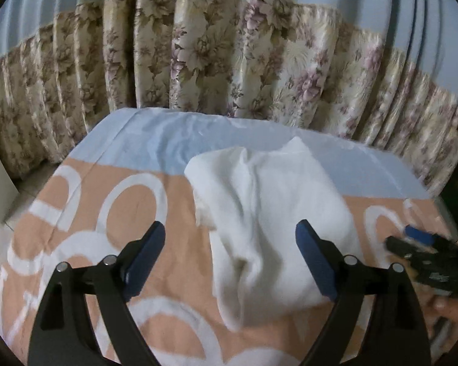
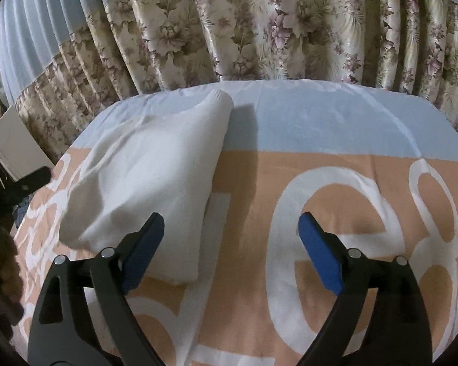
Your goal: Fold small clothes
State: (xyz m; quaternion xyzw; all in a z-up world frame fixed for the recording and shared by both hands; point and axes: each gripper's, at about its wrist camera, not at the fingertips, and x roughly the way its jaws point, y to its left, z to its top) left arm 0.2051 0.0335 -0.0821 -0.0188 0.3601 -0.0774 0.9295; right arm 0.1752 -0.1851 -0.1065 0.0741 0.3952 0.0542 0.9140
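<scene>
A white garment (image 1: 271, 213) lies folded into a long, slightly rumpled bundle on the bed (image 1: 107, 195), directly ahead of and between the jaws of the left gripper (image 1: 230, 256), and just left of the jaws of the right gripper (image 2: 232, 250). Both sets of jaws are spread wide, released, gripping nothing. The fold looks largely done, perhaps needing one more fold or smoothing; flowered curtains (image 2: 259, 30) hang beyond.
</scene>
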